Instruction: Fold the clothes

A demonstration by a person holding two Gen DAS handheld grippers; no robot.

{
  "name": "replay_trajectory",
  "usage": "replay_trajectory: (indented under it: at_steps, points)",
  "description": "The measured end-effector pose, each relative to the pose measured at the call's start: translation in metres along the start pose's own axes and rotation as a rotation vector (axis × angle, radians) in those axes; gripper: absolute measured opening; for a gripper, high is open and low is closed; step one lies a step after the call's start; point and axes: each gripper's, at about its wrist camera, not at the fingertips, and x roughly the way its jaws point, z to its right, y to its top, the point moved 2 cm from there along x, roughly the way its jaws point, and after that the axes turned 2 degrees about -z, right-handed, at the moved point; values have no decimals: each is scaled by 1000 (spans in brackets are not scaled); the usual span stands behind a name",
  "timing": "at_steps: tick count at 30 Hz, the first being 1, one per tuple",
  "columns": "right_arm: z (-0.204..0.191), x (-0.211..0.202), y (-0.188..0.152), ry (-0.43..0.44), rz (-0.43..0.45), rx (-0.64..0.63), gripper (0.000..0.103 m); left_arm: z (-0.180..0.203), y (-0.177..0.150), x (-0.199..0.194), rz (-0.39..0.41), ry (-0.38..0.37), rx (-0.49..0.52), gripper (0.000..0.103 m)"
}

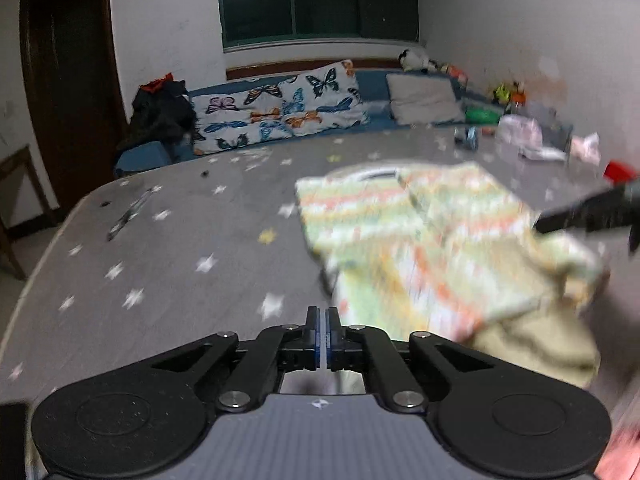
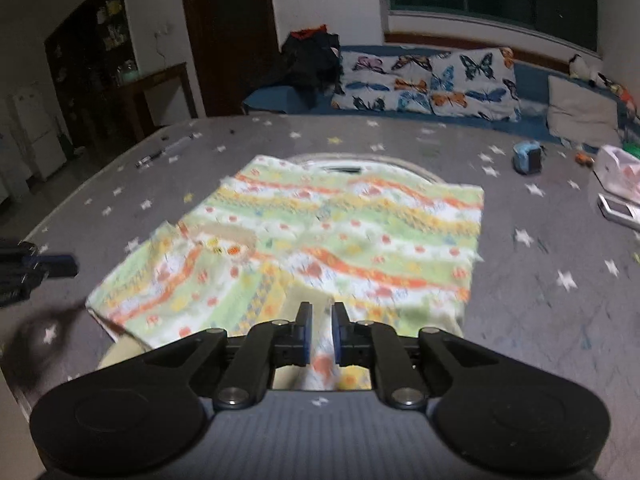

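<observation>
Plainly partway through, at a guess: finds the shirt (image 2: 340, 232), striped in green, orange and yellow, lying on the grey star-printed table (image 1: 180, 240), collar end away from the cameras, near end towards them. Looks narrowed already into a rough rectangle, with a seam or fold line running down the middle in the left view, so judges the sides as probably turned in. Leaves the near end untidy, though: shows it rumpled and lifted, with the plain beige underside (image 1: 540, 344) turned out at the near edge. Shows the left claw (image 1: 323, 312) pressed shut with nothing between its pads, hanging over bare table just left of the shirt's near corner. Places the right claw (image 2: 320, 308) low over the near hem, jaws a narrow gap apart with cloth showing in that gap; cannot tell through the blur whether pinching the cloth or merely poised above it. Reckons what is left as bringing the near end up over the far half, then flattening the bundle. Warns of smearing across the whole near part of the shirt, so treats the fold count as uncertain
</observation>
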Motion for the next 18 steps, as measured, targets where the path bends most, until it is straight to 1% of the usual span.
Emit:
replay_trajectory:
  at_steps: [1, 3, 5, 7, 10, 11, 15, 16, 17, 18]
  points:
    - [-2, 3, 3, 1, 4, -10, 10, 1, 9, 8, 1, -23, -7, 3]
    - [-8, 14, 5, -2, 2, -38, 11, 7, 26, 30, -6, -47, -10, 3]
    - [-13, 27, 5, -3, -14, -59, 11, 13, 36, 53, -31, -55, -1, 3]
    - [-16, 40, 2, -3, -38, -69, 11, 18, 39, 74, -64, -42, 16, 3]
    - [-13, 48, -2, 7, -55, -59, 11, 17, 33, 99, -127, 28, 54, 3]
    - [-12, 49, -3, 12, -57, -59, 11, 16, 30, 100, -118, 28, 60, 4]
    - [-13, 45, -2, 9, -44, -76, 13, 14, 28, 95, -111, 73, 73, 5]
    - [-13, 42, -2, 5, -34, -81, 19, 14, 28, 93, -107, 108, 87, 5]
    - [-13, 39, -2, 3, -29, -86, 22, 13, 29, 90, -97, 130, 91, 5]
    - [-13, 36, -4, 5, -27, -91, 24, 12, 29, 88, -91, 124, 79, 5]
